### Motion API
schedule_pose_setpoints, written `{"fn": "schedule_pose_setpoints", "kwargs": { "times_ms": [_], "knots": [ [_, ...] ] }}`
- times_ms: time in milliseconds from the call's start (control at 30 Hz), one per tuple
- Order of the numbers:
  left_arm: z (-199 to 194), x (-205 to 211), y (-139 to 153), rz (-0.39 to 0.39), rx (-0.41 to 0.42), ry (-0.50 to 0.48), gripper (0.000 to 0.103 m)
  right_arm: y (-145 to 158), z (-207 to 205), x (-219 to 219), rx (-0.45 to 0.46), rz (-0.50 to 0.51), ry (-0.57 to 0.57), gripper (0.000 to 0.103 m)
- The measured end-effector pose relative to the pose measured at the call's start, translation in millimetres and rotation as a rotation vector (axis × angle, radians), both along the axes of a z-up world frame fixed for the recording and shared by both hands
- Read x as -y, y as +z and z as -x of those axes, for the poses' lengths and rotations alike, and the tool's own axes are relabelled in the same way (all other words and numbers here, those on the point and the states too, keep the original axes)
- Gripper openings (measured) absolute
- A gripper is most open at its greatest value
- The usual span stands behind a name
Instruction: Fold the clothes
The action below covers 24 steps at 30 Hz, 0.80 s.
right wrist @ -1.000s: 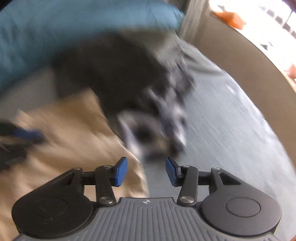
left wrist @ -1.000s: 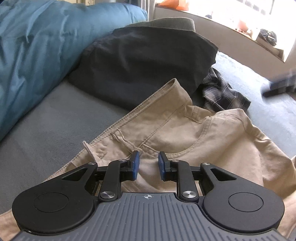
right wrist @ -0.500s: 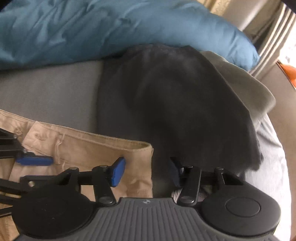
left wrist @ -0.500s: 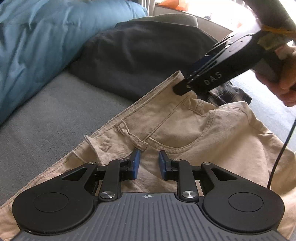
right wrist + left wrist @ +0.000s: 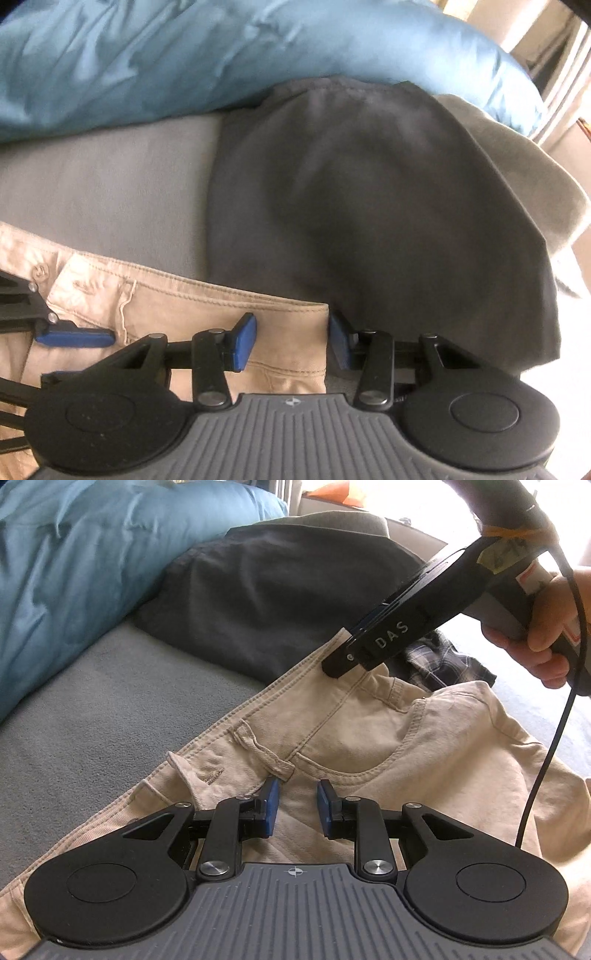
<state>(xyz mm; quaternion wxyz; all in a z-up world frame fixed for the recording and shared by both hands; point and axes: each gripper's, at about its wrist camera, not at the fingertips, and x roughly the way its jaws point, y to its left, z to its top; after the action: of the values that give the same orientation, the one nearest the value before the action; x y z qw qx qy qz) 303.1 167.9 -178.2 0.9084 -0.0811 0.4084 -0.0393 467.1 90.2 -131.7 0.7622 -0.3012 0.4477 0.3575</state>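
I'm working over a bed with a grey bedsheet (image 5: 92, 716), a blue duvet (image 5: 85, 554) bunched along its far side and bright window light beyond. The beige trousers (image 5: 369, 731) lie spread on the sheet in front of me, waistband toward the duvet, their far corner just overlapping a dark grey garment (image 5: 277, 590) heaped behind them. A plaid piece (image 5: 447, 661) pokes out between the two.

My left gripper (image 5: 295, 805) sits low over the trousers near a belt loop (image 5: 258, 746), its jaws narrowly parted with cloth lying under the gap; I can't see the pads pinching anything, so I read it as not holding. My right gripper (image 5: 291, 336) is down at the waistband corner (image 5: 314, 314), jaws closing, with the corner of the band between them but the pads not yet pressing on it. A hand (image 5: 543, 627) carries it.

This is heavy cotton twill: limp overall, though the waistband is thick, stitched and fairly stiff, so it should give a firm, non-slip hold. I'd judge the two waistband ends the best places to take, since the legs will drag behind and the pocket fabric could bunch. I'd watch that the right gripper doesn't catch the dark garment beneath.
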Motion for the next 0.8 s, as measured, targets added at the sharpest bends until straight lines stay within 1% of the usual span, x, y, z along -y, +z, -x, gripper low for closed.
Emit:
{"fn": "schedule_pose_setpoints", "kwargs": {
  "times_ms": [67, 167, 200, 233, 267, 300, 367, 500, 567, 633, 700, 800],
  "knots": [
    [1.9, -1.4, 0.2, 0.001, 0.004, -0.002, 0.024, -3.5, -3.7, 2.2, -0.025, -0.008, -0.024, 0.050],
    [4.6, -2.9, 1.0, -0.003, 0.008, -0.004, 0.024, -8.5, -4.7, -2.6, -0.028, 0.004, -0.039, 0.049],
    [4.6, -3.0, 1.3, -0.005, 0.008, -0.005, 0.024, -9.1, -2.9, -5.2, -0.021, 0.011, -0.040, 0.040],
    [4.4, -2.8, 1.9, -0.009, 0.007, -0.007, 0.024, -7.2, 1.5, -8.2, 0.001, 0.015, -0.033, 0.036],
    [4.3, -2.5, 3.0, -0.017, 0.007, -0.012, 0.024, -4.9, 6.6, -11.1, 0.026, 0.019, -0.025, 0.020],
    [4.6, -2.0, 4.3, -0.026, 0.009, -0.017, 0.024, -0.3, 11.8, -12.4, 0.052, 0.016, -0.021, 0.014],
    [6.0, -0.8, 6.6, -0.045, 0.017, -0.018, 0.024, 14.5, 22.5, -11.4, 0.097, -0.024, -0.021, 0.007],
    [8.0, -1.6, 12.1, -0.082, 0.029, 0.002, 0.024, 40.1, 42.2, -18.2, 0.198, -0.067, 0.031, 0.006],
    [6.9, -2.9, 12.9, -0.098, 0.029, 0.009, 0.024, 45.0, 45.9, -26.7, 0.239, -0.057, 0.066, 0.006],
    [6.5, -1.6, 11.4, -0.115, 0.025, 0.004, 0.024, 38.5, 43.7, -35.8, 0.253, -0.039, 0.074, 0.006],
    [6.7, 3.5, 9.3, -0.144, 0.026, -0.007, 0.024, 25.3, 38.6, -39.8, 0.260, -0.017, 0.059, 0.006],
    [7.2, 7.6, 9.0, -0.176, 0.034, -0.024, 0.024, -6.2, 25.1, -37.5, 0.236, 0.026, -0.004, 0.006]
  ]
}}
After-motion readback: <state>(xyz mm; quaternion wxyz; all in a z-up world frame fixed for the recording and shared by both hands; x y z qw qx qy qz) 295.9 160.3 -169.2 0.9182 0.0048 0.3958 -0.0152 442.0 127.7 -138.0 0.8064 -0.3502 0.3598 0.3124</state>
